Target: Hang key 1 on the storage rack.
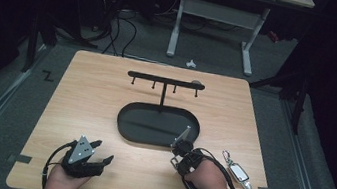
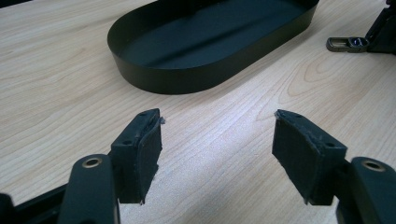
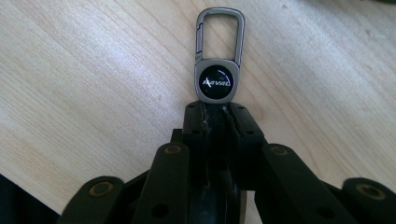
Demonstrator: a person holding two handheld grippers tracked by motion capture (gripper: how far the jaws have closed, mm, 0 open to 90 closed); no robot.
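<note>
My right gripper (image 3: 215,111) is shut on a keychain (image 3: 217,81), a grey metal carabiner clip with a round black badge that sticks out past the jaws, low over the wooden table. In the high view that gripper (image 1: 179,157) sits just in front of the black oval tray (image 1: 126,126), with the clip (image 1: 174,162) at its tip. A black hook rack (image 1: 165,80) with several pegs rises from the tray. My left gripper (image 2: 217,135) is open with nothing between its pads, near the table's front left (image 1: 97,152). Its view shows the tray (image 2: 187,79) ahead and the clip (image 2: 344,44) at the far right.
A second key fob (image 1: 238,173), silver-white with its own clip, lies on the table right of my right hand. The wooden table (image 1: 90,98) ends close behind both hands. A desk frame and cables stand on the floor beyond the far edge.
</note>
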